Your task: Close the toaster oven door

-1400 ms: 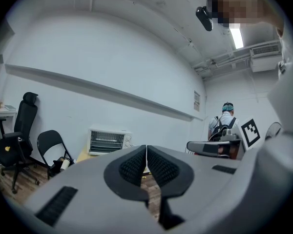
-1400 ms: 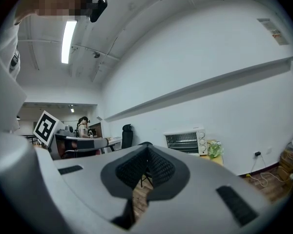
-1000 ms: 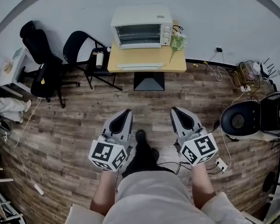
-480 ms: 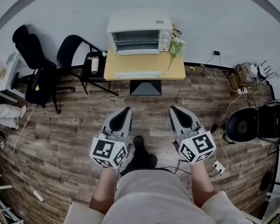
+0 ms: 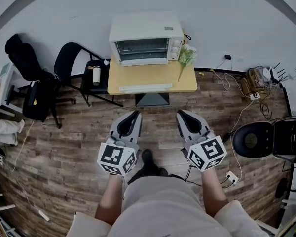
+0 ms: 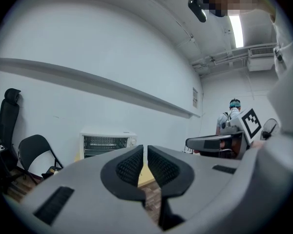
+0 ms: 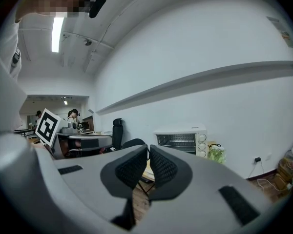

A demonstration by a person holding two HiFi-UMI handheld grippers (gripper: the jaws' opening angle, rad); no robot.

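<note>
A white toaster oven (image 5: 145,38) stands at the back of a yellow table (image 5: 153,73) against the wall. Its door (image 5: 144,87) hangs open and lies flat toward the table's front edge, so the wire rack inside shows. Both grippers are held low in front of the person, well short of the table. My left gripper (image 5: 133,114) and right gripper (image 5: 182,114) are both shut with nothing between the pads. The left gripper view shows the oven (image 6: 107,143) far beyond the left gripper (image 6: 145,152). The oven (image 7: 181,139) is just as far beyond the right gripper (image 7: 149,152) in the right gripper view.
A black folding chair (image 5: 74,63) with a bottle (image 5: 96,75) on it stands left of the table, and an office chair (image 5: 27,68) further left. A green plant (image 5: 187,56) sits beside the oven. Cables and a power strip (image 5: 232,177) lie on the wooden floor at right, near a black round seat (image 5: 254,139).
The person has stepped toward the table, so the oven and table look nearer and larger. Both grippers have stayed shut, held the same way in front of the body.
</note>
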